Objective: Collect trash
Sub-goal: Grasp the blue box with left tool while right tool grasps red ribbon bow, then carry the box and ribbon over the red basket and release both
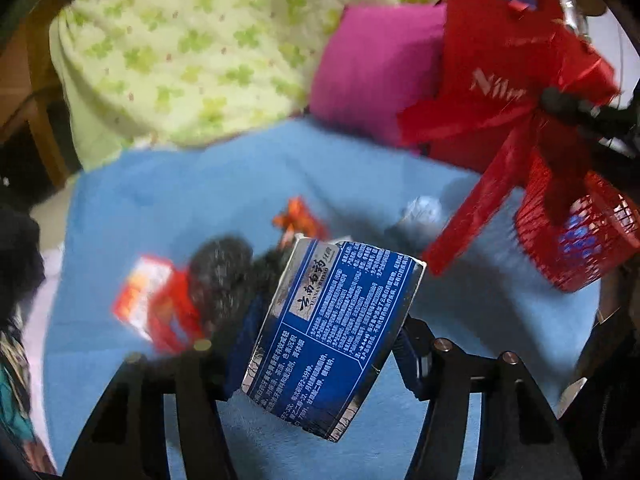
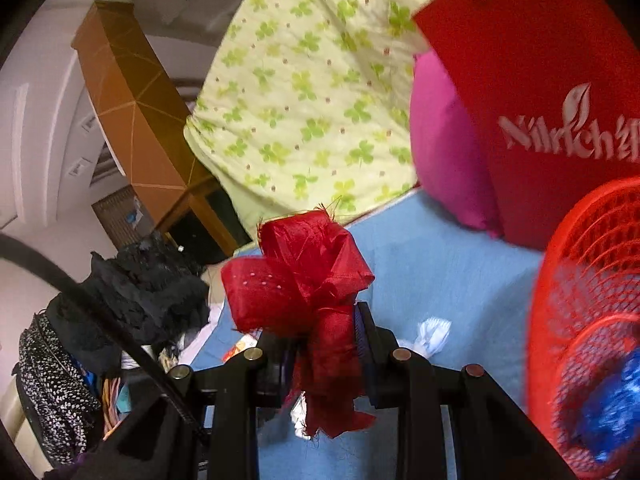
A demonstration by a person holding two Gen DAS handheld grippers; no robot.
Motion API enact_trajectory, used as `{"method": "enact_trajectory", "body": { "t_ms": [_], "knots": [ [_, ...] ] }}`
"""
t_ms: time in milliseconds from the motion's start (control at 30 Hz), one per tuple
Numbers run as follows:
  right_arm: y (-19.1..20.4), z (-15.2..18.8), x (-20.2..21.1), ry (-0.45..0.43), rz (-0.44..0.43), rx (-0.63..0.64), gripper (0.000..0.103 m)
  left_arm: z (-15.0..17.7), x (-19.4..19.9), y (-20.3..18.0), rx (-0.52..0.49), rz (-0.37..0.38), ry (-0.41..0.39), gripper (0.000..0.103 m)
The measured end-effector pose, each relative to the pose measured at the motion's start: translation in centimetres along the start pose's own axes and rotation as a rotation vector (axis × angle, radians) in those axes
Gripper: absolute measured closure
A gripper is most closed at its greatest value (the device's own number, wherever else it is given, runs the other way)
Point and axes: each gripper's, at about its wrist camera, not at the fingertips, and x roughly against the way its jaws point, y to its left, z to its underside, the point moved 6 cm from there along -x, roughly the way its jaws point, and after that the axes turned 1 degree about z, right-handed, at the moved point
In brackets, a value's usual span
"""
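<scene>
A blue toothpaste box [image 1: 336,332] with white print hangs tilted above the blue bed sheet [image 1: 160,200], and my left gripper [image 1: 324,336] is shut on its two sides. My right gripper [image 2: 324,344] is shut on a frayed red ribbon bow [image 2: 300,284], held up in the air. In the left wrist view that bow [image 1: 520,168] dangles from the right gripper [image 1: 560,106] just above a red mesh basket [image 1: 580,240]. The basket [image 2: 580,300] stands on the sheet at the right with something blue inside.
On the sheet lie a red-and-white wrapper [image 1: 148,300], an orange wrapper [image 1: 298,220], a crumpled white tissue [image 1: 424,212] and a dark fuzzy lump [image 1: 220,276]. Behind are a red bag [image 2: 540,100], a pink pillow [image 1: 376,68] and a clover-print quilt [image 1: 192,48]. Dark clothes [image 2: 148,292] pile up at the left.
</scene>
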Motion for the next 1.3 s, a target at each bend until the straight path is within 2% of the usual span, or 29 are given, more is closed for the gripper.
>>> {"method": "enact_trajectory", "body": {
  "t_ms": [200, 400, 667, 867, 900, 933, 967, 1000, 1033, 1133, 1300],
  "knots": [
    [-2.1, -2.2, 5.5, -0.141, 0.021, -0.032, 0.074, -4.9, 5.0, -4.6, -0.018, 0.055, -0.137, 0.04],
    [-6.1, -3.7, 10.1, -0.236, 0.08, -0.091, 0.074, -8.5, 7.3, -10.3, -0.04, 0.151, -0.212, 0.039],
    [-11.9, -4.8, 15.3, -0.324, 0.177, -0.189, 0.074, -12.2, 6.8, -18.8, -0.068, 0.267, -0.249, 0.039],
    [-15.7, -4.8, 17.7, -0.352, 0.226, -0.286, 0.071, -12.9, 4.4, -23.8, -0.067, 0.342, -0.221, 0.037],
    [-16.3, -4.8, 18.0, -0.354, 0.237, -0.299, 0.071, -12.9, 4.0, -24.5, -0.067, 0.349, -0.212, 0.032],
    [-16.8, -4.7, 18.2, -0.356, 0.251, -0.311, 0.07, -12.8, 3.4, -24.9, -0.065, 0.346, -0.201, 0.025],
    [-17.1, -4.7, 18.4, -0.357, 0.26, -0.318, 0.062, -12.6, 3.0, -25.1, -0.063, 0.336, -0.198, 0.024],
    [-17.3, -4.7, 18.5, -0.361, 0.263, -0.326, 0.038, -12.5, 2.8, -25.2, -0.063, 0.332, -0.199, 0.024],
    [-17.3, -4.7, 18.7, -0.375, 0.263, -0.326, 0.03, -12.2, 2.6, -25.1, -0.067, 0.327, -0.196, 0.024],
    [-16.4, -5.0, 18.9, -0.401, 0.269, -0.284, 0.028, -11.4, 2.7, -23.9, -0.063, 0.308, -0.2, 0.024],
    [-12.9, -5.3, 18.0, -0.41, 0.242, -0.167, 0.028, -9.4, 4.5, -17.7, -0.021, 0.219, -0.23, 0.024]
  ]
}}
